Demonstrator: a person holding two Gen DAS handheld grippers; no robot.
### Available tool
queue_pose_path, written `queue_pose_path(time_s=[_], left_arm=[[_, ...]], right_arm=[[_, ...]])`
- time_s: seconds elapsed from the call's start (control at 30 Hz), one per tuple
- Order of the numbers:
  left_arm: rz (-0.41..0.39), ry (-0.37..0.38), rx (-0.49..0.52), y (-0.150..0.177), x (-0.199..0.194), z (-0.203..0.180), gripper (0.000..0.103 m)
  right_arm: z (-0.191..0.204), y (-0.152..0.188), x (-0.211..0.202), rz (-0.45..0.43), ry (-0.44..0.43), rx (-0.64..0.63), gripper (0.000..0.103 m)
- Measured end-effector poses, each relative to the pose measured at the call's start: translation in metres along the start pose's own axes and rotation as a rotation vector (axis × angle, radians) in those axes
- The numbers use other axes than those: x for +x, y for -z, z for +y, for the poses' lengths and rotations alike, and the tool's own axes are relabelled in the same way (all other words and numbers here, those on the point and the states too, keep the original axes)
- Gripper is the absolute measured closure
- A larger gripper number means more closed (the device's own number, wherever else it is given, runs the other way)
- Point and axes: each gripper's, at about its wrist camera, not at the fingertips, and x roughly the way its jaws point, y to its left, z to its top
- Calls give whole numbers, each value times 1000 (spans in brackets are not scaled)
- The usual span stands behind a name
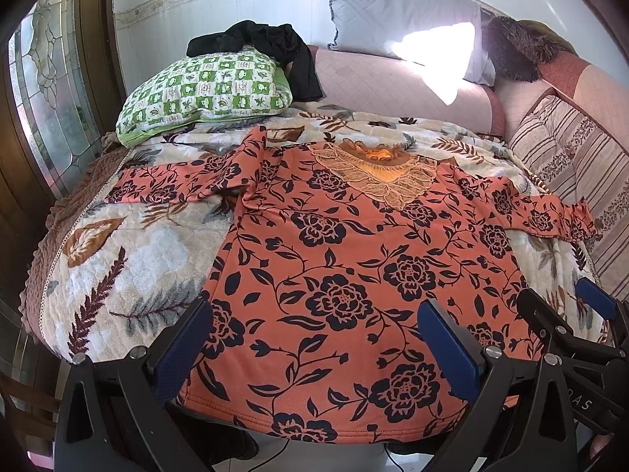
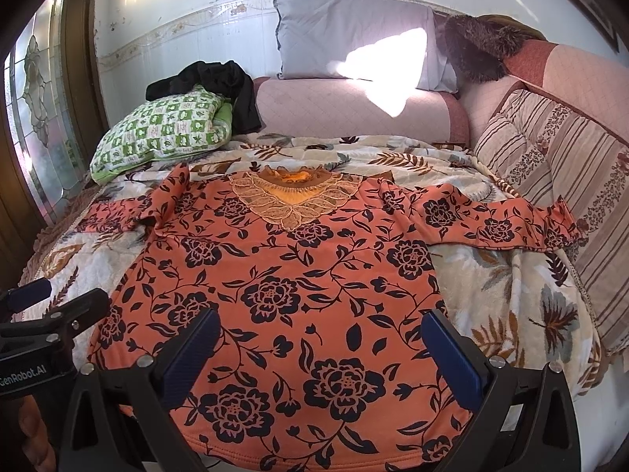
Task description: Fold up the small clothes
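Note:
An orange top with black flowers (image 1: 346,259) lies spread flat, front up, on a leaf-print bedspread (image 1: 137,244), sleeves out to both sides and lace collar at the far end. It also shows in the right wrist view (image 2: 298,275). My left gripper (image 1: 314,338) is open and empty, hovering over the hem's left part. My right gripper (image 2: 318,350) is open and empty over the hem's right part. The right gripper shows at the right edge of the left wrist view (image 1: 566,306).
A green checked pillow (image 1: 204,94) with a black garment (image 1: 267,47) on it lies at the far left. A grey pillow (image 1: 405,19), pink bolster (image 1: 393,82) and striped cushion (image 1: 574,165) line the back and right. The bed's near edge runs under the hem.

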Motion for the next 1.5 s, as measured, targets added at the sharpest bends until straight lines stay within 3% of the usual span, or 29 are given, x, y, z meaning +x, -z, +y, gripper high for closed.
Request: queue_pose_path(time_s=[0.9,1.1,1.3,1.4,1.5], left_arm=[[-1,0,0,0,1,0,0],[18,9,-17,2,11,10,0],[126,-7,-23,10,52,23,0],[178,-7,-23,14,73,26,0],[218,-15,-15,17,91,25,0]], right_arm=[[-1,0,1,2,1,2,0],[-9,1,8,32,-46,41,0],[-89,5,37,89,-154,294,0],[-160,4,55,86,-205,507,0],[-247,9,74,25,-244,769,0]])
